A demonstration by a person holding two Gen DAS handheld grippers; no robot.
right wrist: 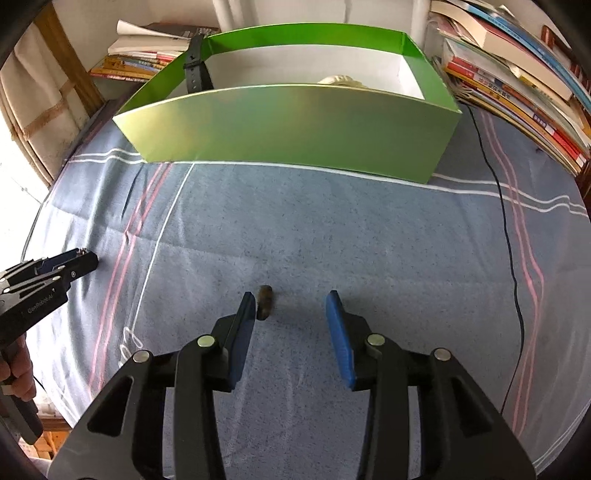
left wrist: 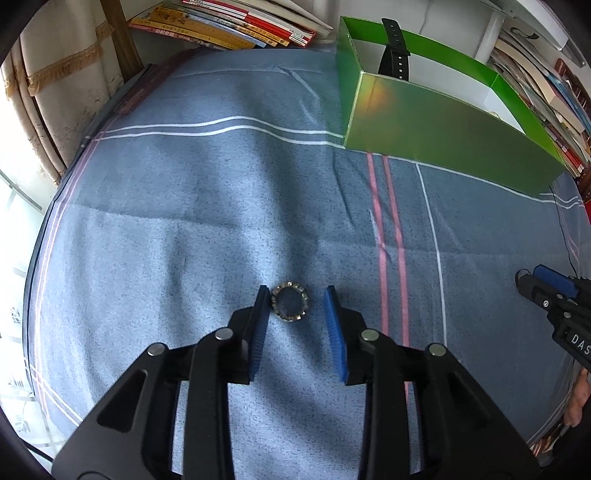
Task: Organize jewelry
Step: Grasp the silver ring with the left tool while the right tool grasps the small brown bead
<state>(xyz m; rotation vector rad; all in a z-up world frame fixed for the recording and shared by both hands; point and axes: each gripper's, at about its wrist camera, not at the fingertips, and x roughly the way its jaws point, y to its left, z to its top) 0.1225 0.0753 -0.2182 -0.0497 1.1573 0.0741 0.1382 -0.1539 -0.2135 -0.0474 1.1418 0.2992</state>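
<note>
A silver ring set with small stones (left wrist: pixel 289 302) lies on the blue striped cloth (left wrist: pixel 184 221), between the fingers of my left gripper (left wrist: pixel 296 295). It sits against the left pad, well apart from the right one, and the gripper is open. In the right wrist view a small brown piece (right wrist: pixel 265 302), blurred, lies beside the left pad of my open right gripper (right wrist: pixel 291 299). A green box (left wrist: pixel 443 136) (right wrist: pixel 288 125) stands at the back, with a black watch strap (left wrist: pixel 395 48) (right wrist: pixel 194 66) draped over its wall. A cream item (right wrist: pixel 341 80) lies inside.
Stacks of books (left wrist: pixel 229 22) (right wrist: pixel 517 74) line the back and right side. A black cable (right wrist: pixel 509 258) runs down the cloth on the right. Each view shows the other gripper at its edge (left wrist: pixel 532 280) (right wrist: pixel 81 258). A hand (right wrist: pixel 18 369) holds the left one.
</note>
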